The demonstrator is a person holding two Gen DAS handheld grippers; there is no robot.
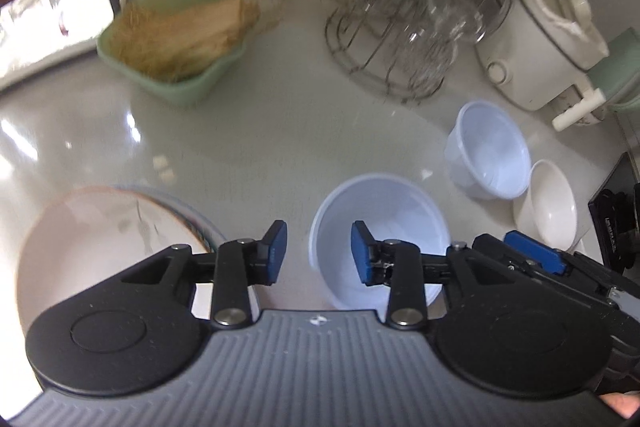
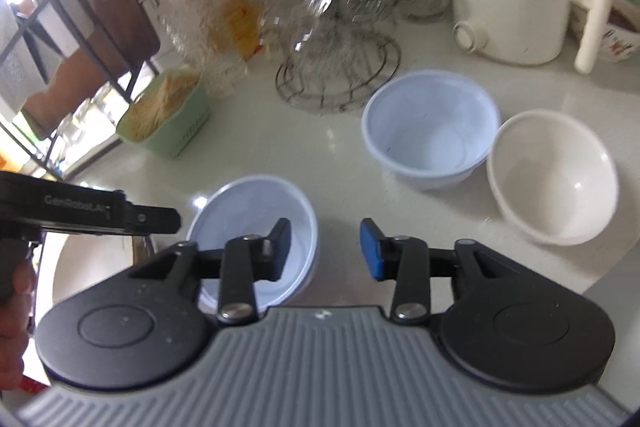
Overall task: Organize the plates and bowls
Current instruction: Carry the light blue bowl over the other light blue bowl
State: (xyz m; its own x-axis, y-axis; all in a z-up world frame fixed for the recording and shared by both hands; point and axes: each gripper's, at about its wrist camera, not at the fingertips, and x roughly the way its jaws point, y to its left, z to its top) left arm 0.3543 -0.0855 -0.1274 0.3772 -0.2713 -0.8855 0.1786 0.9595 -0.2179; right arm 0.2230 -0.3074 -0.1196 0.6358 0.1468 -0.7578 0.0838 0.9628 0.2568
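Note:
My left gripper (image 1: 319, 253) is open and empty, its right finger over the rim of a near pale blue plastic bowl (image 1: 396, 215). A second blue bowl (image 1: 490, 151) and a white bowl (image 1: 554, 205) stand at the right. A stack of plates (image 1: 100, 227) lies at the lower left. My right gripper (image 2: 326, 249) is open and empty, its left finger over the near blue bowl (image 2: 248, 203). Beyond it stand the second blue bowl (image 2: 430, 131) and the white bowl (image 2: 554, 175). The left gripper's body (image 2: 80, 213) shows at the left.
A green tub of noodles (image 1: 176, 39) stands at the back left, also in the right wrist view (image 2: 168, 115). A wire rack with glasses (image 1: 408, 39) and a white cooker (image 1: 548, 43) stand behind the bowls. The counter edge runs at the right (image 2: 600, 283).

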